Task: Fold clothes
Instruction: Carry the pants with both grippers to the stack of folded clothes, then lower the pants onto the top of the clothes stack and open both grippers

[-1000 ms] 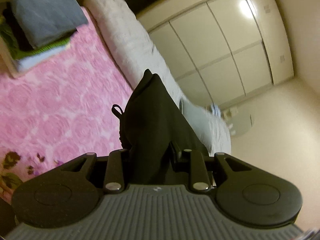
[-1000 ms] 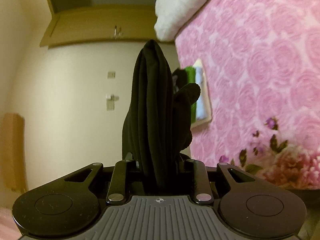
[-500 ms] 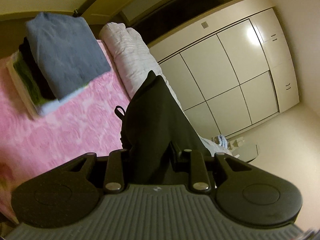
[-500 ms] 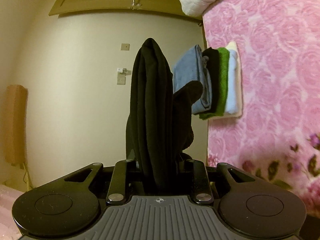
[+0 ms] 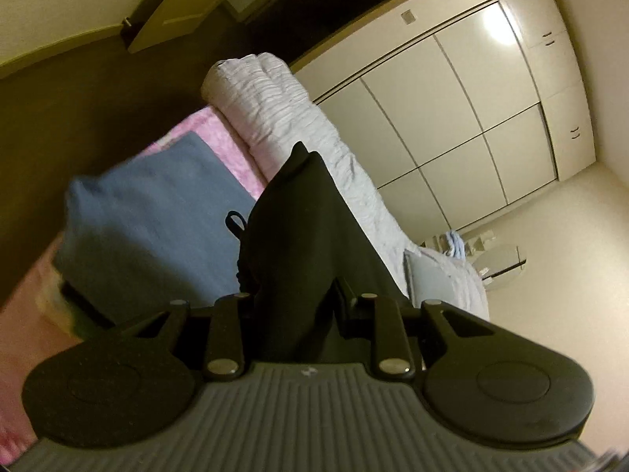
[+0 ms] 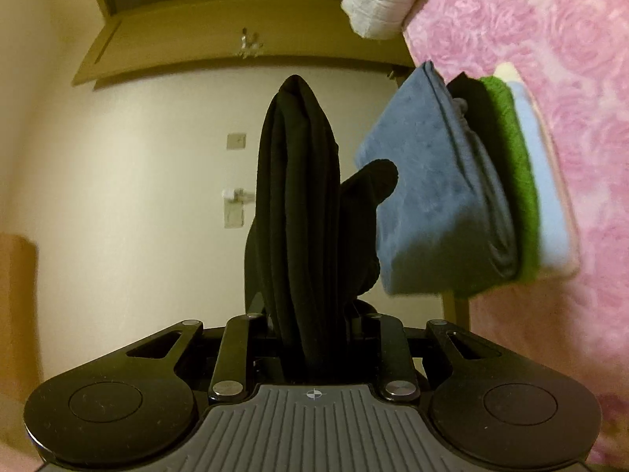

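Black cloth, folded into several layers: one garment [image 6: 298, 204], clamped in both tools. Right gripper [image 6: 310, 314]: jaws drawn in tight on a thick bundle of folds that stands straight up out of them; a loose rounded end of the same cloth pokes out just to the right of the jaws. Left gripper [image 5: 298, 299]: jaws likewise closed on the black garment [image 5: 306, 244], a flatter panel rising ahead of them, a small loop showing at its left edge.

Stack of folded clothes [image 6: 464, 196]: blue piece uppermost, then dark, green, pale blue and cream layers, resting on the pink rose-patterned bedcover [image 6: 550, 59]. In the right view it lies just right of and ahead of the jaws; in the left view its blue top [image 5: 157, 212] lies just left of the jaws, partly behind the held cloth.

Change over the last second: the stack has grown much larger in both views and slid toward the jaws, from well apart to near; both grips on the garment are unaltered. White rolled bedding [image 5: 298, 126] remains ahead of the left jaws.

Reading for the task: the black garment looks already folded and is likely being carried to the stack; setting it flat on the blue piece would need both ends lowered together.
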Motion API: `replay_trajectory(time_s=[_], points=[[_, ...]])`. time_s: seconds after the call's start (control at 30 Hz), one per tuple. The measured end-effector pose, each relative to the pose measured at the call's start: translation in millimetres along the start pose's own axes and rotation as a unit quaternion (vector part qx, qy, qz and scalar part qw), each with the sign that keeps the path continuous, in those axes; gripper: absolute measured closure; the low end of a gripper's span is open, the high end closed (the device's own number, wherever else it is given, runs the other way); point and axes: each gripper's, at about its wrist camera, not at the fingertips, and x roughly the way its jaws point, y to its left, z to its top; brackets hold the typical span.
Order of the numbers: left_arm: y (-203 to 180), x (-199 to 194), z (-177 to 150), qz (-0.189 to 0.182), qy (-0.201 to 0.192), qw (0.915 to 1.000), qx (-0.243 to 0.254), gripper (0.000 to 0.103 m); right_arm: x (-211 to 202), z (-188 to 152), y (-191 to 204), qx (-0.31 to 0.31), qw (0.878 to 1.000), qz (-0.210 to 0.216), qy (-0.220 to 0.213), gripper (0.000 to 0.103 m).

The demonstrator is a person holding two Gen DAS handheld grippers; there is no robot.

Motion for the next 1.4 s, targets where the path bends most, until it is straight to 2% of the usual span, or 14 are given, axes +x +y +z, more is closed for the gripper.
replay_trajectory(time_s=[0.2,0.37,0.6,0.77,0.8,0.87,0.97,1.03,1.1,1.2,1.27,1.33,1.4], points=[[60,39,51,-0.008,0.024,0.9993,-0.027,0.080,62,23,-14,0.000,0.999,-0.038,-0.016,0.078],[82,70,79,-0.015,0.038,0.9986,-0.034,0.080,91,45,-22,0.001,0.997,-0.066,-0.032,0.078],[100,106,90,-0.010,0.052,0.9980,-0.033,0.078,108,74,-33,-0.005,0.994,-0.094,-0.048,0.078],[114,111,93,-0.006,0.044,0.9981,-0.043,0.077,117,81,-50,-0.013,0.990,-0.124,-0.062,0.060],[110,106,94,0.005,0.037,0.9987,-0.033,0.075,118,81,-49,-0.022,0.989,-0.129,-0.062,0.055],[102,96,97,0.025,0.024,0.9993,-0.015,0.075,117,80,-39,-0.052,0.985,-0.155,-0.059,0.054],[91,81,101,0.056,0.005,0.9983,0.013,0.076,108,75,-11,-0.128,0.965,-0.214,-0.080,0.053],[77,71,104,0.079,-0.009,0.9960,0.042,0.076,99,69,10,-0.182,0.944,-0.251,-0.112,0.053],[55,68,108,0.093,-0.017,0.9918,0.086,0.076,93,64,31,-0.240,0.917,-0.281,-0.151,0.053],[22,79,111,0.095,-0.015,0.9834,0.154,0.076,100,57,60,-0.329,0.867,-0.319,-0.192,0.054],[4,97,110,0.090,-0.005,0.9774,0.191,0.076,119,50,66,-0.369,0.847,-0.336,-0.182,0.056],[-6,123,105,0.102,0.014,0.9697,0.222,0.076,140,43,66,-0.402,0.829,-0.351,-0.167,0.057],[-9,149,98,0.129,0.032,0.9567,0.259,0.078,166,41,51,-0.426,0.813,-0.369,-0.147,0.058]])
